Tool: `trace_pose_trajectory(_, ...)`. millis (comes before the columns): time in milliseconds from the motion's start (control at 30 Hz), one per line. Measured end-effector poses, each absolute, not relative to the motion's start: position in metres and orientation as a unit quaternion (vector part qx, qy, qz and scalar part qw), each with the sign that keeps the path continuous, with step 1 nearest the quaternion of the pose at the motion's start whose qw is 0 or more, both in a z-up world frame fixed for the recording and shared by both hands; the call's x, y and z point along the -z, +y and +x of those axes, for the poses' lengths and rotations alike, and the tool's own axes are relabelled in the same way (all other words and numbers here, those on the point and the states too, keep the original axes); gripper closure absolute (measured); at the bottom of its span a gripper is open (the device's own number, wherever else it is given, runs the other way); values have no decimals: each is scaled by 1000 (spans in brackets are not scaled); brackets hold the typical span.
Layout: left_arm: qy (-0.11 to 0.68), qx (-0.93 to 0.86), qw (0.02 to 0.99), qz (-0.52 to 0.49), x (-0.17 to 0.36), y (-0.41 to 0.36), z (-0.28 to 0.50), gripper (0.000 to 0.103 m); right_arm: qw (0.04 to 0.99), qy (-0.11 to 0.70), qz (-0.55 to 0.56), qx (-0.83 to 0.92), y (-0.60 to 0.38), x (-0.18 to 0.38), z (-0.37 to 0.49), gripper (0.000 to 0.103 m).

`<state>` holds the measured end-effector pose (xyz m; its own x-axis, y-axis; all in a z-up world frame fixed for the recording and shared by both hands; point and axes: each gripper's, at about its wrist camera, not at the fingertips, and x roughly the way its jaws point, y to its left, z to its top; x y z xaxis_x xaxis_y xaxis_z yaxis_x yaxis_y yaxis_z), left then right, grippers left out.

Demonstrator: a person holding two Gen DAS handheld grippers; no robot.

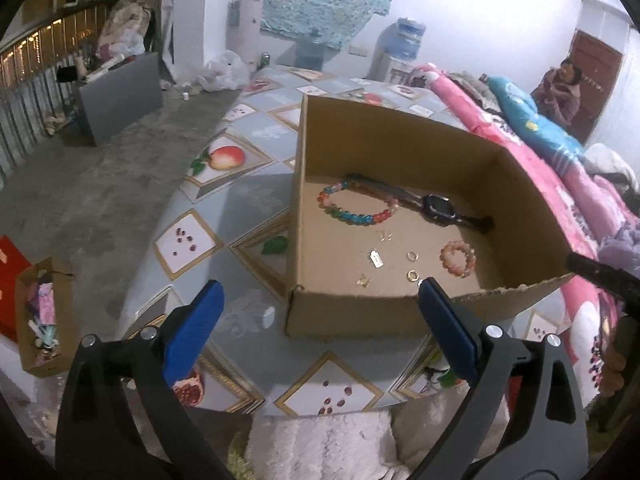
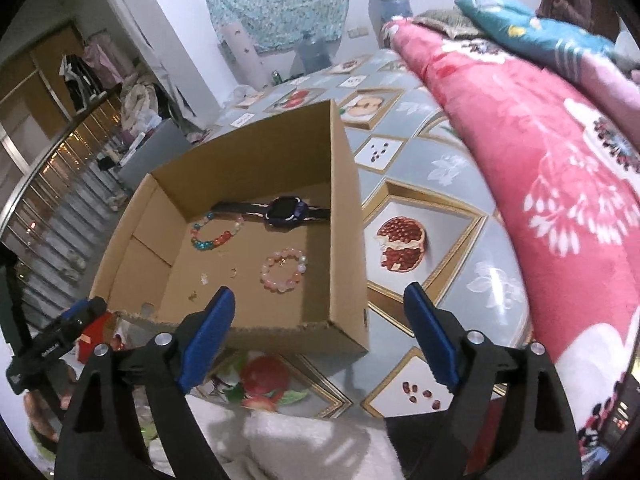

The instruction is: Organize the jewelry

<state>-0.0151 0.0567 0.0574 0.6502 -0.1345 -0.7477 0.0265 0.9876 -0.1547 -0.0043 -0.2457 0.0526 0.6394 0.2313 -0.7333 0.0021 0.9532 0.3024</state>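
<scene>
both grippers, left [image 1: 320, 296] and right [image 2: 320, 300], are spread wide with nothing in them, low in each frame. the jewelry's all in the cardboard box [image 1: 304, 216] mid-frame: beaded bracelet [image 1: 356, 204], watch [image 1: 438, 208], pink bracelet [image 1: 456, 258], little gold bits near the front.

The left gripper [image 1: 320, 292] and the right gripper [image 2: 320, 298] are both tilting downward side by side, each standing with its blue-padded jaws spread wide and gripping nothing.
</scene>
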Motion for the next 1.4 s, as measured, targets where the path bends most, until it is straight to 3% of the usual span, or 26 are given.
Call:
trace_pose_trajectory(767, 413, -51, 909, 0, -76, 38, -51, 9, 929, 369, 16, -20, -196, -67, -62, 7)
trace_pose_trajectory(1400, 361, 40, 931, -38, -78, 36, -68, 9, 949, 314, 27, -21, -199, -85, -76, 6)
